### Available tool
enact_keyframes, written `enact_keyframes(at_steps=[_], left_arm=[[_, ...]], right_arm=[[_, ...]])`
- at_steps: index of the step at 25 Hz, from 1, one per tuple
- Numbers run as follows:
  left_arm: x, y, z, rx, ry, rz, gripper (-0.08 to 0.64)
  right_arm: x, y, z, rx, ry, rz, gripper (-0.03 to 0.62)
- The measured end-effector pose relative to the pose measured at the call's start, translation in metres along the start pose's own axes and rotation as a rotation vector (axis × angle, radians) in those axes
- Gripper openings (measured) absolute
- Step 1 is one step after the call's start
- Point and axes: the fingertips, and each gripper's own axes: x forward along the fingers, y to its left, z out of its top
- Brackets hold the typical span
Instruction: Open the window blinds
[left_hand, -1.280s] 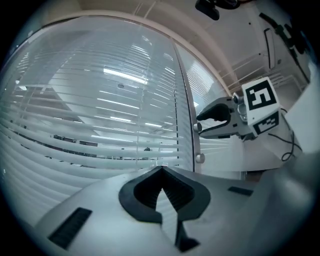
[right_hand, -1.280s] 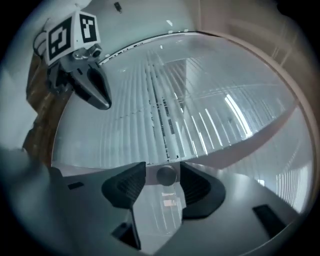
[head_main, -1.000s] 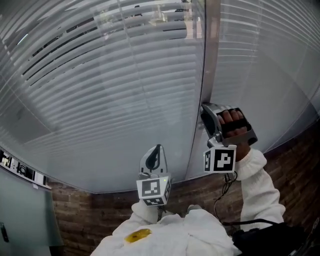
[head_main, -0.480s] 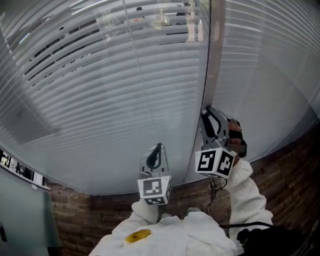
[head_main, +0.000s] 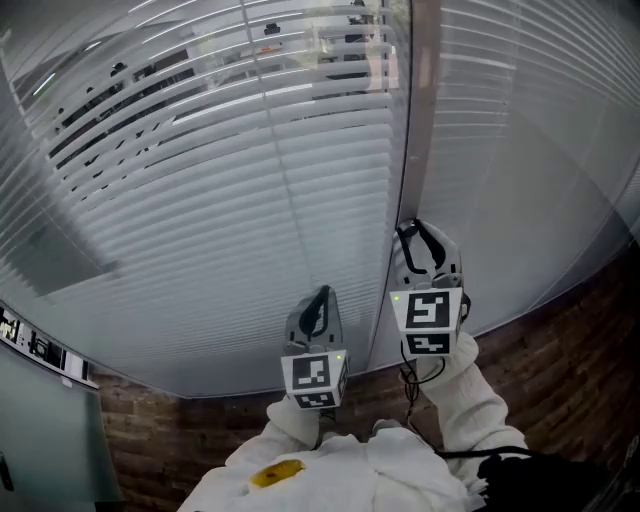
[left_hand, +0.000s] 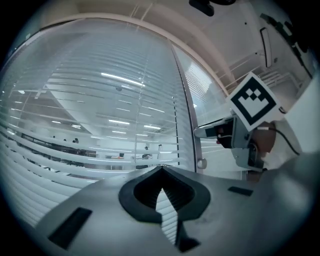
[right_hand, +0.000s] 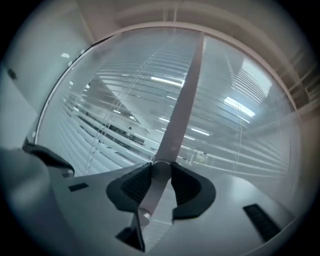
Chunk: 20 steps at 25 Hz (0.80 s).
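White slatted blinds (head_main: 250, 180) hang behind glass on both sides of a grey upright frame bar (head_main: 415, 120). Near the top their slats are tilted, and a lit room shows through the gaps. My right gripper (head_main: 412, 230) is against that bar. Its jaws have just been closing and are shut on a small round knob (right_hand: 161, 171) on the bar, with both pads touching it. In the left gripper view the right gripper (left_hand: 201, 132) points at the bar. My left gripper (head_main: 319, 295) hovers lower left of it, shut and empty, its tips (left_hand: 161, 169) meeting before the slats.
A brick wall (head_main: 570, 340) runs under the window sill. A grey cabinet side (head_main: 40, 420) stands at the lower left. A second small round stud (left_hand: 201, 163) sits on the bar below the right gripper. White sleeves (head_main: 480, 410) fill the bottom middle.
The right gripper has rolled from lying sideways to marker cube facing up and closed on the knob. The upper slats have tilted further apart. The left gripper has kept still.
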Motion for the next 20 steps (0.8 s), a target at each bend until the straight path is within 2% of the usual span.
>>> enact_keyframes(at_steps=[3, 8, 14, 18, 20], left_arm=[[-0.0025, 0.0002, -0.0001, 0.002, -0.001, -0.001, -0.002], [-0.005, 0.0026, 0.0023, 0.004, -0.006, 0.002, -0.002], [-0.0052, 0.0038, 0.0003, -0.001, -0.002, 0.003, -0.002], [-0.0037, 0.0037, -0.0016, -0.004, 0.001, 0.003, -0.002], [-0.0032, 0.0033, -0.0023, -0.003, 0.003, 0.002, -0.002]], right_arm=[[0.0001, -0.0031, -0.0012, 0.148, 0.003, 0.017, 0.132], [0.0003, -0.0059, -0.0035, 0.302, 0.004, 0.025, 0.132], [0.0013, -0.0078, -0.0041, 0.421, -0.003, 0.037, 0.132], [0.0024, -0.0098, -0.0045, 0.554, -0.006, 0.058, 0.132], [0.0023, -0.01, -0.0041, 0.571, -0.011, 0.057, 0.132]])
